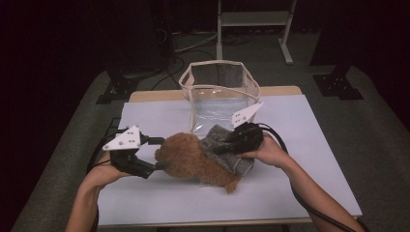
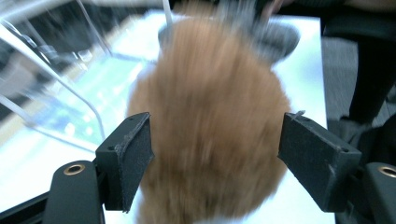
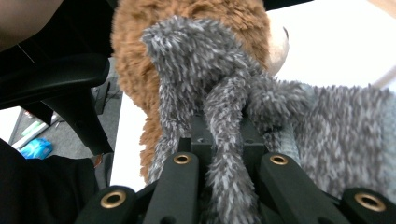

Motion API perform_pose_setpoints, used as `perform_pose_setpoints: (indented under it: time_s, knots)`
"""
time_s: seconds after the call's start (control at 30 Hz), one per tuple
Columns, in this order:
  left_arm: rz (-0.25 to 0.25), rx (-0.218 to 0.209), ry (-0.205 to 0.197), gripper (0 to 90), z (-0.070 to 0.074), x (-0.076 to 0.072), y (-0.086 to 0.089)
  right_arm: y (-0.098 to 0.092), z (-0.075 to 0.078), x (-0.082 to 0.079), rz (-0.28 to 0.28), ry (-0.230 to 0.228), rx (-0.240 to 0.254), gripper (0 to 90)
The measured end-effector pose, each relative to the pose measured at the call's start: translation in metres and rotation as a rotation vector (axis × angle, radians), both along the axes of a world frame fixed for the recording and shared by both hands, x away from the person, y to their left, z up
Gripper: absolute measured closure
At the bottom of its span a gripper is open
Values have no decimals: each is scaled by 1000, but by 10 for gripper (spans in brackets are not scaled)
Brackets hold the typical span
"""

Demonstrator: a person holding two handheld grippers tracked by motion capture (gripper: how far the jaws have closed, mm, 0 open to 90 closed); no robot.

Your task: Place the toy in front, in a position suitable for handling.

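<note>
Now my right claw (image 3: 223, 154) pinches the grey plush cloth (image 1: 227, 147); my left claw (image 2: 212, 158) gapes around the brown plush toy (image 2: 210, 135), unpressed. Both lie before the clear bag (image 1: 220, 87), still unpacked.

Your arms are bare, with no sleeves. Your left black plastic gripper (image 1: 157, 153) has a white three-cornered plate on top with small dark dots. Your right black plastic gripper (image 1: 220, 147) has one too, and a thick black cable. Both have round brass rings.
</note>
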State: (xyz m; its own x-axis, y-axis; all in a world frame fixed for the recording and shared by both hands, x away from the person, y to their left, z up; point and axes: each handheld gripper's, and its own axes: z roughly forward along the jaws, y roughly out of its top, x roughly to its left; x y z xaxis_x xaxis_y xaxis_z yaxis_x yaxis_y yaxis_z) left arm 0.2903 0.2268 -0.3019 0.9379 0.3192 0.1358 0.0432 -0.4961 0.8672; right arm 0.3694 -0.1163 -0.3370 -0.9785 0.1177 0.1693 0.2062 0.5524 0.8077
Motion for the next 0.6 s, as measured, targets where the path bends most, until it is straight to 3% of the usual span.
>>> perform_pose_setpoints:
  time_s: [0.03, 0.13, 0.3, 0.4, 0.53, 0.6]
  knots:
    - [-13, 8, -5, 249, -1, -2, -2, 5, -1, 0, 11, -1, -9, 810]
    - [-19, 99, 14, 243, -16, 1, -14, 21, -6, -2, 39, -13, -39, 809]
    - [-46, 152, 71, 289, -48, 5, -22, 31, -7, -11, 81, -40, -68, 809]
    - [-31, 209, 88, 317, -60, 5, -17, 19, -4, -14, 74, -61, -83, 808]
    - [-15, 193, 91, 315, -60, 5, -11, -10, -7, -7, -9, -52, -86, 808]
    - [-9, 189, 80, 284, -54, 7, -15, -22, -17, -4, -45, -30, -97, 806]
